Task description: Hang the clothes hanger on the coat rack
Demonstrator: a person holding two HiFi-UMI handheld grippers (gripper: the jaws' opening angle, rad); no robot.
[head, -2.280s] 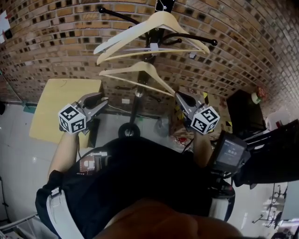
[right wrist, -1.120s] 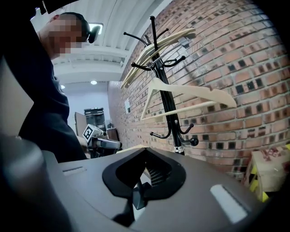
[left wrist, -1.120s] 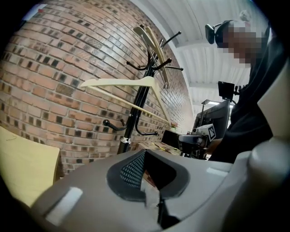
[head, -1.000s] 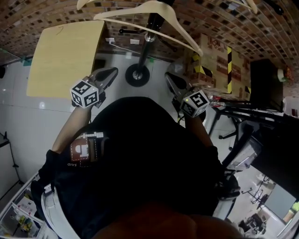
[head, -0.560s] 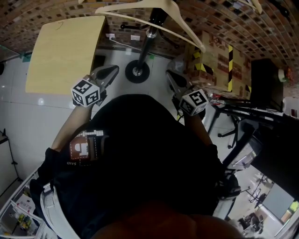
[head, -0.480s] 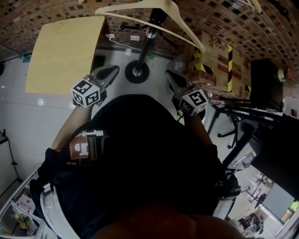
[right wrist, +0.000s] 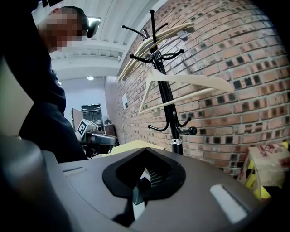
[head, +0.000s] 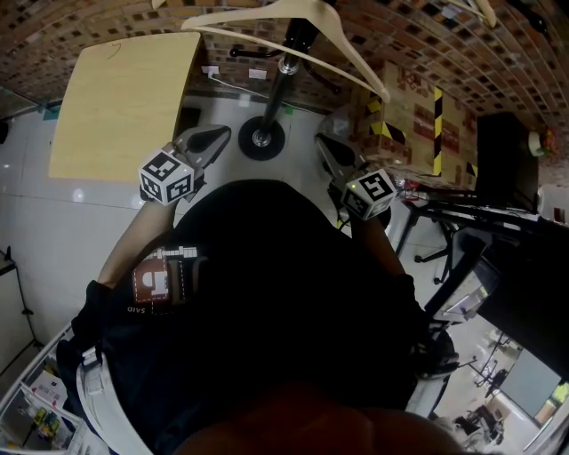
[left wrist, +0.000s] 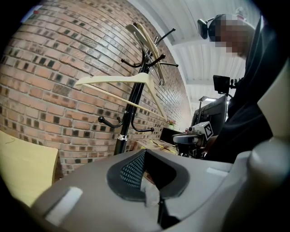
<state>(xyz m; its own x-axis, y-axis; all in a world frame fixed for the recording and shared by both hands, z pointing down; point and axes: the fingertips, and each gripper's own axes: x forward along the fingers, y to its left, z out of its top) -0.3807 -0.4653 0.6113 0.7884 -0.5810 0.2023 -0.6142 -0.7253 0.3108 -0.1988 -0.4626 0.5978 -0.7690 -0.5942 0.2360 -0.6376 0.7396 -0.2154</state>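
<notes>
- The pale wooden clothes hanger (head: 307,13) hangs on the black metal coat rack (head: 283,80) against the red brick wall (head: 71,22). It is well apart from both pairs of fingers, up and ahead of them.
- The left gripper (head: 220,133) is held out in front of the person's dark shirt. Its fingers are pressed together with nothing between them, and they point toward the rack's pole from its left.
- The right gripper (head: 322,142) mirrors it on the other side of the pole. Its fingers are likewise together and empty, and it is clear of the hanger.
- The rack stands between the two grippers, farther out than both.
- From overhead, the head view gives the rack's round base (head: 260,138) on the white tiled floor (head: 53,231). It also shows the pale yellow counter (head: 116,98) to the left and a cardboard box with yellow-and-black striped tape (head: 418,107) to the right. The rack's crown is cut off there.
- The left gripper view looks up the pole instead. The hanger (left wrist: 122,84) sits on a middle hook, with more pale hangers (left wrist: 145,38) on the top hooks and curved lower hooks bare. The other gripper shows at the right of that picture.
- The right gripper view shows the same hanger (right wrist: 190,84) from its opposite side, tilted. The striped box (right wrist: 267,163) is low at the right, and the left gripper's marker cube (right wrist: 82,127) is in the background.
</notes>
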